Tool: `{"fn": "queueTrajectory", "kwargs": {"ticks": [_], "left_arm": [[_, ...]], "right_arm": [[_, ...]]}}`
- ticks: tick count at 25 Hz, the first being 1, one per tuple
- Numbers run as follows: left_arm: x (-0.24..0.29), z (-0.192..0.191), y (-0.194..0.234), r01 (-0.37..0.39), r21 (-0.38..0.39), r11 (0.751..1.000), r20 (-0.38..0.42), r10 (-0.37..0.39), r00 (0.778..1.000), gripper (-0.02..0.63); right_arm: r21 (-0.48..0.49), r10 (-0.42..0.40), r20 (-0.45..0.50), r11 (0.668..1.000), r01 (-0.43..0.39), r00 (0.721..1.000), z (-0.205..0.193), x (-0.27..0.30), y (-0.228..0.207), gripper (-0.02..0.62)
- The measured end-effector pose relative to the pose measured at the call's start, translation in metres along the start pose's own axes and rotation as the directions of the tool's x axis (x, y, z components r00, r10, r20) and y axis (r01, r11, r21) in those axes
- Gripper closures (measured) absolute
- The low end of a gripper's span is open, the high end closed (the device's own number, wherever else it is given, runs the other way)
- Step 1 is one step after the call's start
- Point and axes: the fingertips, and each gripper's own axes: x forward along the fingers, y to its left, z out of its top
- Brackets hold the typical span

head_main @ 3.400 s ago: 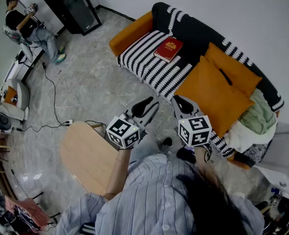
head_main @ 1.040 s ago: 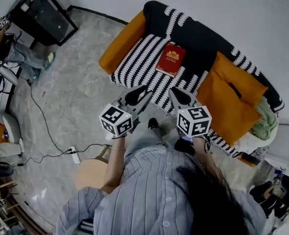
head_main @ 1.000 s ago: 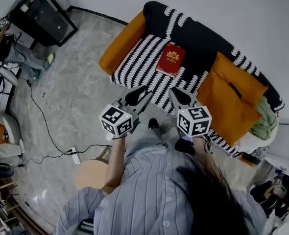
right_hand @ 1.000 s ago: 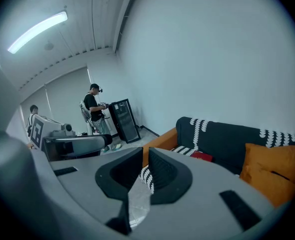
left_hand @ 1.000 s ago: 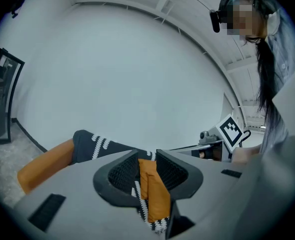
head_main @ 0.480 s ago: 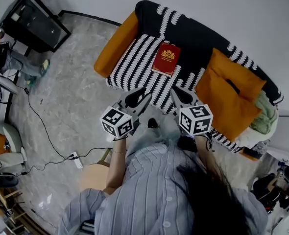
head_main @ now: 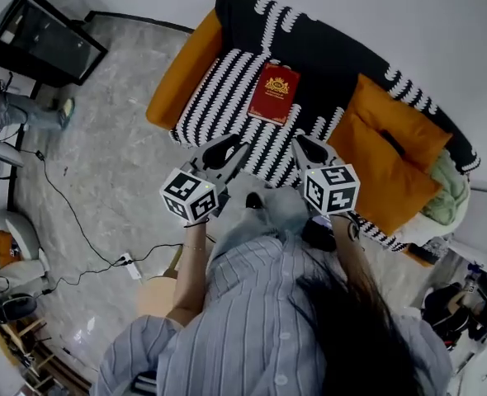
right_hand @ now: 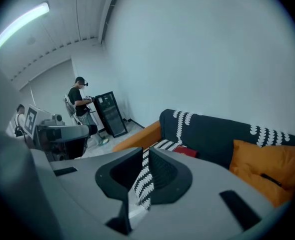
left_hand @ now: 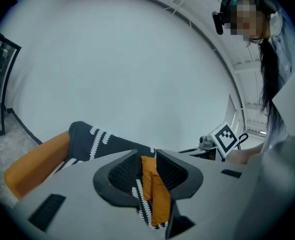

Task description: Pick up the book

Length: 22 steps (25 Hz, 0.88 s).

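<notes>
A red book (head_main: pixel 274 93) with a gold emblem lies flat on the black-and-white striped seat of the sofa (head_main: pixel 227 81). It shows as a red sliver (right_hand: pixel 186 152) in the right gripper view. My left gripper (head_main: pixel 234 148) is shut and empty, short of the sofa's front edge, below and left of the book. My right gripper (head_main: pixel 303 148) is shut too, with nothing held, just right of it and below the book. In the left gripper view the shut gripper (left_hand: pixel 148 169) points at the sofa's back and an orange cushion (left_hand: pixel 157 194).
Orange cushions (head_main: pixel 384 151) and a green blanket (head_main: pixel 442 196) fill the sofa's right half. An orange armrest (head_main: pixel 182 68) bounds its left end. A black cabinet (head_main: pixel 41 44) stands far left, where a person (right_hand: pixel 81 101) works. A cable and power strip (head_main: pixel 128 262) lie on the marble floor.
I have stepped closer to the sofa. Both shut grippers moved forward toward its front edge, and the book now sits nearer above them.
</notes>
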Motion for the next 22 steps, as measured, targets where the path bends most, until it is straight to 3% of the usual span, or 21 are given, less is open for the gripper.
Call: {"fn": "queueTrajectory", "kwargs": {"ticks": [5, 13, 19, 22], "left_arm": [[0.034, -0.005, 0.027, 0.037, -0.033, 0.999, -0.035, -0.038, 0.999, 0.499], [0.097, -0.039, 0.089, 0.011, -0.067, 0.998, -0.129, -0.02, 0.991, 0.499], [0.144, -0.075, 0.13, -0.009, -0.078, 0.997, -0.247, -0.011, 0.969, 0.499], [0.166, -0.094, 0.153, -0.022, -0.078, 0.997, -0.308, -0.003, 0.951, 0.499]], "right_arm": [[-0.007, -0.007, -0.053, 1.0, 0.006, 0.999, -0.002, 0.03, -0.041, 0.549], [0.037, 0.002, -0.122, 0.999, 0.003, 0.993, -0.016, 0.104, -0.106, 0.549], [-0.036, -0.011, -0.203, 0.999, 0.004, 0.979, -0.031, 0.157, -0.144, 0.551], [-0.022, -0.012, -0.231, 1.0, 0.007, 0.973, -0.045, 0.186, -0.165, 0.549]]}}
